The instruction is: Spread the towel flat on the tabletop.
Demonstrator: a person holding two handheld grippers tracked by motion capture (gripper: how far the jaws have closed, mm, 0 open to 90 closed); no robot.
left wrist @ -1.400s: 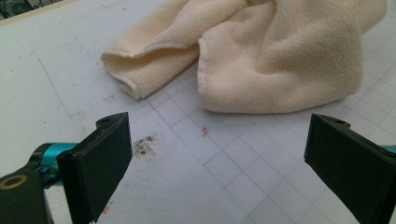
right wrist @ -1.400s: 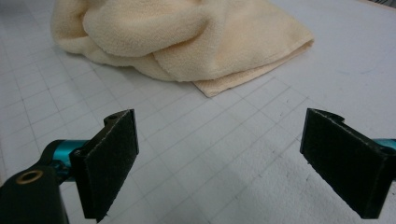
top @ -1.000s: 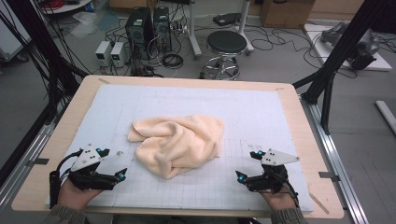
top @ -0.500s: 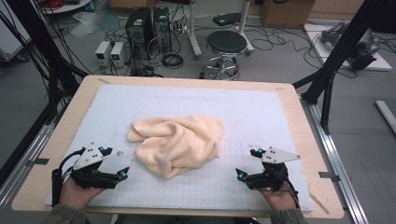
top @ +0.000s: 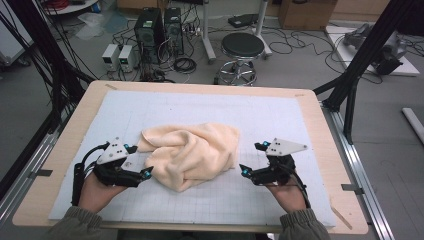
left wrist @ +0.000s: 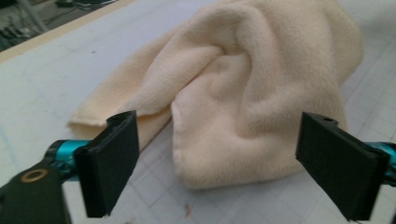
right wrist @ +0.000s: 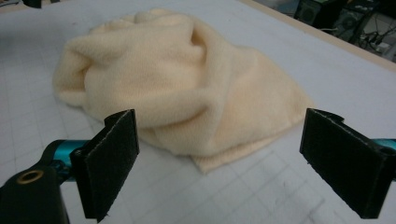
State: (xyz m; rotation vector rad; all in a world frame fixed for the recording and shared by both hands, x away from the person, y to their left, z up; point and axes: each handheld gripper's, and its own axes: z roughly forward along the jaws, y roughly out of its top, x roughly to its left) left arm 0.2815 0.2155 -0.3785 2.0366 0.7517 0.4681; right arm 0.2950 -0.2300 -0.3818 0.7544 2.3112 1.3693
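Observation:
A crumpled cream towel [top: 192, 152] lies in a heap in the middle of the white grid mat [top: 280, 115]. My left gripper [top: 140, 160] is at the towel's left edge, open; its jaws have just been closing a little, with no pad pressing on cloth. In the left gripper view the towel [left wrist: 261, 93] bulges just beyond the gripper [left wrist: 222, 140]. My right gripper [top: 251, 158] is open a short way off the towel's right edge. From the right gripper view the towel [right wrist: 177, 79] lies ahead of the wide-set gripper [right wrist: 219, 135], its loose lower corner nearest.
The mat covers a wooden table [top: 310, 97] with bare margins on all sides. Beyond the far edge stand a round stool [top: 242, 47] and computer towers [top: 157, 25] among cables. Black frame posts [top: 370, 45] flank the table.
Both hands have moved inward and forward from the front corners of the mat toward the towel. The towel has not moved.

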